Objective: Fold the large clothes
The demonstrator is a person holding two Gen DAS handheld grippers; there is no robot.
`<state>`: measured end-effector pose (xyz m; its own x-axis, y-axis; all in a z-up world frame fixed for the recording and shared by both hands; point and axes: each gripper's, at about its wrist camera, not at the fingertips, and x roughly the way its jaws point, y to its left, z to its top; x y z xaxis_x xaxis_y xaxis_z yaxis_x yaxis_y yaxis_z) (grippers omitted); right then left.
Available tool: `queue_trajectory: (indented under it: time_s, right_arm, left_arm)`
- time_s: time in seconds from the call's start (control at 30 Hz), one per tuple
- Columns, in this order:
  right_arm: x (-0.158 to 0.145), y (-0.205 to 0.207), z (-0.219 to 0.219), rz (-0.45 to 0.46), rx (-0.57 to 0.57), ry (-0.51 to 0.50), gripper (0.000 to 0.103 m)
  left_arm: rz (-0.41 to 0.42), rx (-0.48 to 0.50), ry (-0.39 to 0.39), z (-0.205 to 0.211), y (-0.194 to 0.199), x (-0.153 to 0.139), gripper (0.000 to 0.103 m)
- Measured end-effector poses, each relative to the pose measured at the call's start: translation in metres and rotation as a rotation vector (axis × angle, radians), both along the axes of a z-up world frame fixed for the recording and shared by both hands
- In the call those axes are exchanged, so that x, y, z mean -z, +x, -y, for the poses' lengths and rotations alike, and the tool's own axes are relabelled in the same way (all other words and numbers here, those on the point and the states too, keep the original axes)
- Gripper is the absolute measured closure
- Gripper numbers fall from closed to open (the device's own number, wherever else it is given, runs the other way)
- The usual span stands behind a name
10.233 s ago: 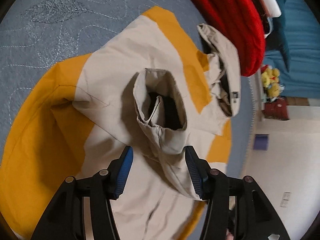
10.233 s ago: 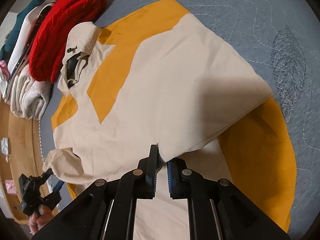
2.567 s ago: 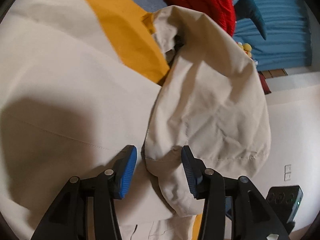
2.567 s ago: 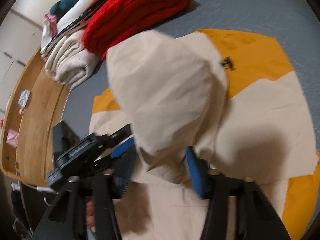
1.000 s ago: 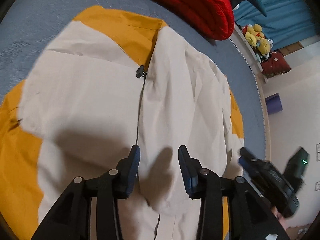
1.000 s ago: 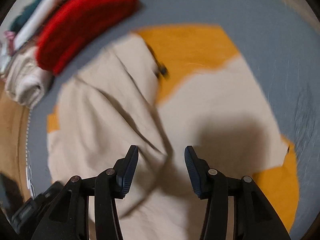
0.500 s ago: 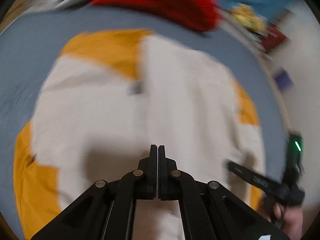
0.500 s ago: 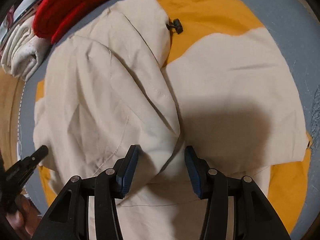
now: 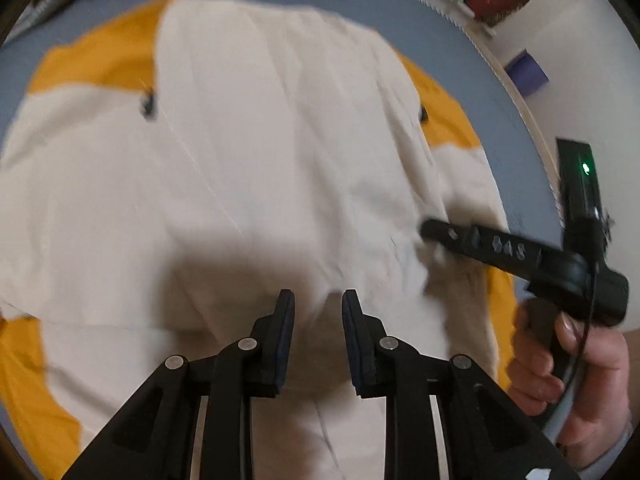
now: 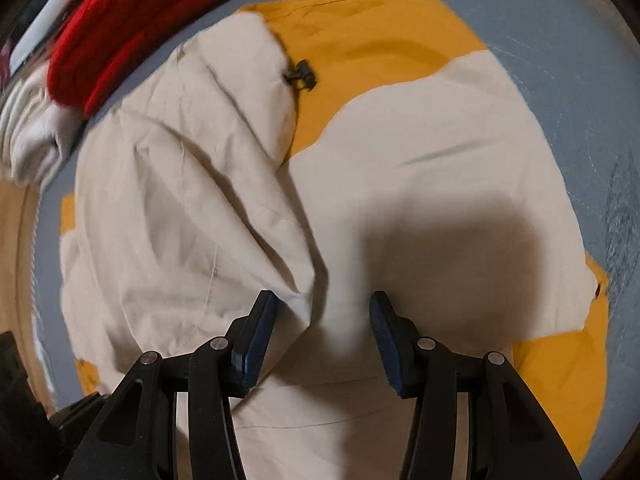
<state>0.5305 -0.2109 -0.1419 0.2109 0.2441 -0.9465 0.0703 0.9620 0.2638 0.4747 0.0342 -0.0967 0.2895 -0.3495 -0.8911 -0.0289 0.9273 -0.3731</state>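
Note:
A large beige and orange jacket (image 9: 248, 168) lies on a grey-blue quilted bed, its beige hood (image 10: 192, 184) folded down over the body. It fills the right wrist view (image 10: 420, 152) too. My left gripper (image 9: 318, 304) hovers low over the jacket's middle, jaws a little apart and empty. My right gripper (image 10: 322, 312) is open and empty above the hood's lower edge. In the left wrist view the right gripper (image 9: 432, 232) reaches in from the right, its tip touching the beige cloth.
A red knitted garment (image 10: 132, 20) and folded white clothes (image 10: 32, 136) lie at the bed's far side. A wooden frame (image 10: 12, 264) runs along the left. The bed edge (image 9: 516, 92), a purple box (image 9: 526, 74) and stuffed toys lie beyond.
The left gripper was shut half a second ago and now stands slightly open, closer to the jacket. The right gripper stays open and has moved little. The hood now lies flat on the body.

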Motion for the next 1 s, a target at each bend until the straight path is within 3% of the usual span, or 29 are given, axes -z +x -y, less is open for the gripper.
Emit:
queue_trajectory:
  time_s: [0.07, 0.17, 0.37, 0.47, 0.53, 0.7, 0.8, 1.0]
  right_arm:
    - [-0.008, 0.0, -0.004, 0.026, -0.027, -0.054, 0.053]
    - [-0.012, 0.0, -0.007, 0.034, -0.025, -0.088, 0.053]
    - [-0.024, -0.01, -0.008, 0.049, -0.013, -0.175, 0.053]
    - [-0.05, -0.027, 0.012, 0.117, 0.025, -0.215, 0.053]
    - [-0.077, -0.038, 0.017, 0.209, 0.035, -0.226, 0.053]
    - [-0.17, -0.081, 0.0, 0.546, -0.03, -0.209, 0.053]
    - [-0.233, -0.148, 0.001, 0.764, -0.057, -0.204, 0.053]
    - [-0.295, -0.278, 0.02, 0.919, -0.11, -0.189, 0.053]
  left_arm:
    - [-0.013, -0.026, 0.034, -0.006, 0.003, 0.011, 0.081]
    - [-0.1, -0.043, 0.042, -0.019, -0.002, 0.036, 0.082]
    - [-0.012, -0.044, 0.099, -0.02, -0.02, -0.002, 0.081]
    - [0.069, -0.071, 0.107, -0.024, -0.026, -0.031, 0.081]
    - [0.15, -0.089, 0.132, -0.026, -0.044, -0.056, 0.081]
    - [0.339, -0.119, 0.163, -0.043, -0.094, -0.117, 0.081]
    - [0.421, -0.159, 0.18, -0.045, -0.127, -0.145, 0.081]
    - [0.454, -0.207, 0.181, -0.06, -0.229, -0.159, 0.081]
